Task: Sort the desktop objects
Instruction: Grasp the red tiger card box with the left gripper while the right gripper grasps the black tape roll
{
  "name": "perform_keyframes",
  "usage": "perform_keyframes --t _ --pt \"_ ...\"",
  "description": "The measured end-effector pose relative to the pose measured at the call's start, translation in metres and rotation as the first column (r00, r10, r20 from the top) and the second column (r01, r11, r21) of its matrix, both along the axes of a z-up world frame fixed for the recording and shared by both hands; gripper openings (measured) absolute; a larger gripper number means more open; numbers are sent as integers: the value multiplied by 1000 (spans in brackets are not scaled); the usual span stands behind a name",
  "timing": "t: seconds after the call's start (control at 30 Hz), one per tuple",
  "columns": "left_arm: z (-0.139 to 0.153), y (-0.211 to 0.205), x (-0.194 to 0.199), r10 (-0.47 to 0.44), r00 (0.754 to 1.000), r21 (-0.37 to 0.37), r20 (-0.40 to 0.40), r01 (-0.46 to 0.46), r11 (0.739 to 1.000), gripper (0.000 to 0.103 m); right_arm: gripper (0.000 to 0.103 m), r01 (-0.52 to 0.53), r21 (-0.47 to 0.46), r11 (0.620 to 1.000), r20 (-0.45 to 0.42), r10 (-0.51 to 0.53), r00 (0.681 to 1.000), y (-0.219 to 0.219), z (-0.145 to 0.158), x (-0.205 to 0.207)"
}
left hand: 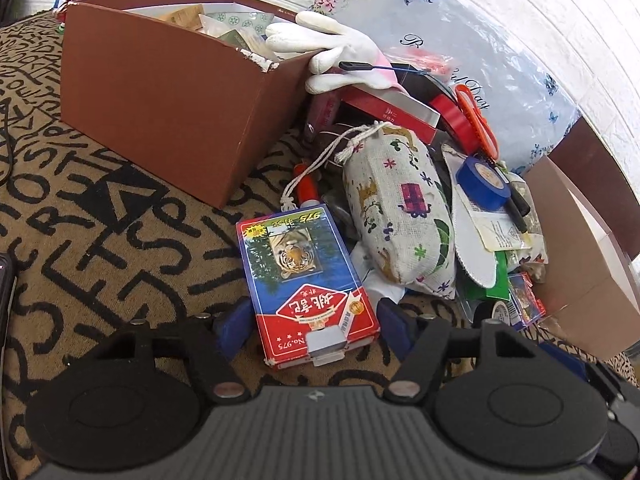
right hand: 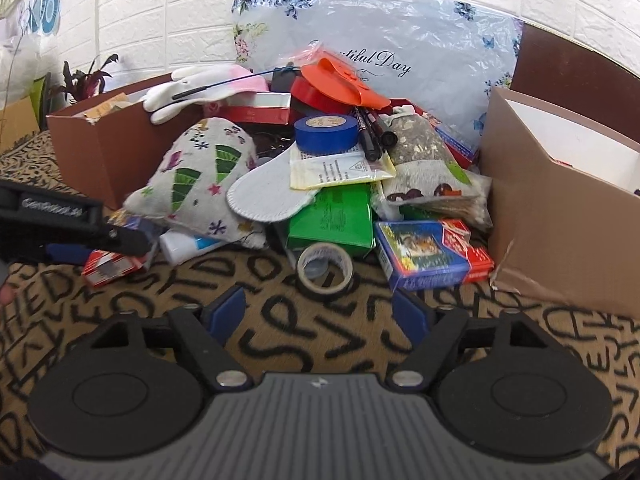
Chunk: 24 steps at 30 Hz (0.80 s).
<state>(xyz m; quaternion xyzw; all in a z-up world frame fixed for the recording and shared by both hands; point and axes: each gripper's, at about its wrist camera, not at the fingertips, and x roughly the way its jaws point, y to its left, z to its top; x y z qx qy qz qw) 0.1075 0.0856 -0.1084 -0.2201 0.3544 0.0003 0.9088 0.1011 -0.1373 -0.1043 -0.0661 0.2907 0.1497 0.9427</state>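
A blue and red tiger card pack [left hand: 304, 280] lies on the patterned cloth between the blue pads of my left gripper [left hand: 316, 320]; the pads stand at its sides and I cannot tell if they press it. A pile sits beyond it: a printed cloth pouch [left hand: 400, 208], blue tape [left hand: 482, 180], orange scissors [left hand: 476, 120], a white glove [left hand: 328, 52]. My right gripper [right hand: 320, 312] is open and empty just short of a clear tape roll [right hand: 325, 269]. A second card pack [right hand: 432, 254] lies to its right. The left gripper [right hand: 60, 224] shows at the left edge.
A brown box [left hand: 160, 108] holding several items stands at the back left. A tan box [right hand: 560, 216] stands at the right. A flowered plastic bag [right hand: 420, 52] leans on the white brick wall behind the pile. The lettered tablecloth [right hand: 280, 332] covers the desk.
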Motion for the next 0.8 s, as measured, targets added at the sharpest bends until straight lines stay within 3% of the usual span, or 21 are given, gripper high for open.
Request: perform_keyframes --t 0.2,0.33,0.6,0.8 --pt "1 4 -3 -6 1000 -18 -4 6 1000 67 64 2 -16 1000 -8 -2 1000 8 -7 21" --pt "3 5 -9 -26 1000 -32 -16 26 999 67 37 9 -15 1000 -24 -9 1000 9 -12 29" --pt "7 -2 -37 -120 992 -55 -43 117 992 67 37 -21 -22 1000 11 22 1000 4 -4 9" --pt "10 -18 -57 -244 968 -31 -59 243 970 67 37 -41 -27 999 -26 41 999 -12 2 -32"
